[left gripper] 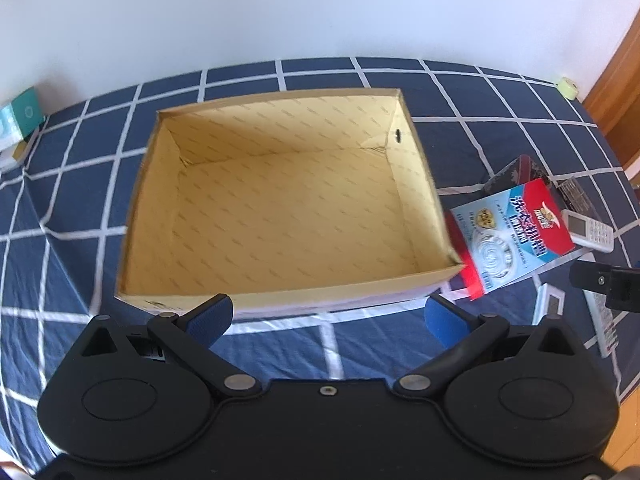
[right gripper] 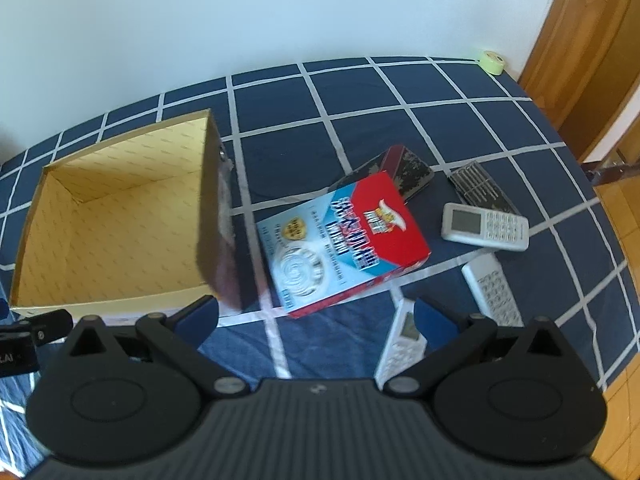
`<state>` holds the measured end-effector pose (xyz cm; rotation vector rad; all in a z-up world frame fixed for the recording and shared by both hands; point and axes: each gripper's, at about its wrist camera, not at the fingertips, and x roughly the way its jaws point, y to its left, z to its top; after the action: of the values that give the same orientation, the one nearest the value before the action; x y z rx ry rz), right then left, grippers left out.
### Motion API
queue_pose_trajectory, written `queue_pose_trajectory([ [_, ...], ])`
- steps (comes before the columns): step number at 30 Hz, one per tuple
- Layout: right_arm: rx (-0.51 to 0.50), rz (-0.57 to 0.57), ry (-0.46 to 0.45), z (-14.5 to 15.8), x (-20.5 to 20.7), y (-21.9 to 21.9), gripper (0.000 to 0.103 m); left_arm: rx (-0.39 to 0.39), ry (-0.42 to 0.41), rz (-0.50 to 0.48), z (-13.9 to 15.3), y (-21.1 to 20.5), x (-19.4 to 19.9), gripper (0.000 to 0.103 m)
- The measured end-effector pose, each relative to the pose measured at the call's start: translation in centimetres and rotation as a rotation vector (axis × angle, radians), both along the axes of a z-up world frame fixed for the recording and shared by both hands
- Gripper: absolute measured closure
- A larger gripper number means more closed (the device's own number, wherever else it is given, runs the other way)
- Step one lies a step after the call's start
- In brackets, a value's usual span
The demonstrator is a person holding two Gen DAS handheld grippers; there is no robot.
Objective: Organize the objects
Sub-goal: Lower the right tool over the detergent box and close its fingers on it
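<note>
An open, empty cardboard box (left gripper: 280,208) with a yellow inside sits on the blue checked cloth; it also shows in the right wrist view (right gripper: 108,216). A red and blue product box (right gripper: 344,240) lies just right of it, also visible in the left wrist view (left gripper: 512,236). Behind it lies a dark tin (right gripper: 408,172). Three white remotes (right gripper: 484,228) (right gripper: 494,288) (right gripper: 402,340) and a clear case of tools (right gripper: 480,188) lie to the right. My left gripper (left gripper: 328,316) is open before the cardboard box. My right gripper (right gripper: 316,318) is open near the product box.
A roll of green tape (right gripper: 493,60) sits at the cloth's far right corner. A teal box (left gripper: 24,116) stands at the far left. A wooden door (right gripper: 592,40) is on the right, a white wall behind. The cloth's right edge drops to a wood floor.
</note>
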<state>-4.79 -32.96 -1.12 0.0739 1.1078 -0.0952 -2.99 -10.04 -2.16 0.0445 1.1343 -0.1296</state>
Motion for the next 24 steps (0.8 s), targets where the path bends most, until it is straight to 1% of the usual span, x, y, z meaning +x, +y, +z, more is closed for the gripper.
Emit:
queue_pose_trajectory([
  [8, -0.003, 0.073, 0.028, -1.0, 2.3, -5.7, 0.000, -0.011, 0.053, 0.066, -1.9, -5.4, -0.3, 0.000],
  [12, 0.004, 0.104, 0.044, -2.0, 3.0, -8.2, 0.000, -0.018, 0.077, 0.090, -3.1, -7.8, -0.5, 0.000],
  [18, 0.017, 0.154, 0.078, -3.5, 3.9, -11.2, 0.000, -0.039, 0.124, 0.124, -4.9, -10.9, -0.6, 0.000],
  [24, 0.045, 0.185, 0.103, -4.5, 5.2, -13.0, 0.000, -0.050, 0.155, 0.130, -5.8, -13.1, -0.1, 0.000],
])
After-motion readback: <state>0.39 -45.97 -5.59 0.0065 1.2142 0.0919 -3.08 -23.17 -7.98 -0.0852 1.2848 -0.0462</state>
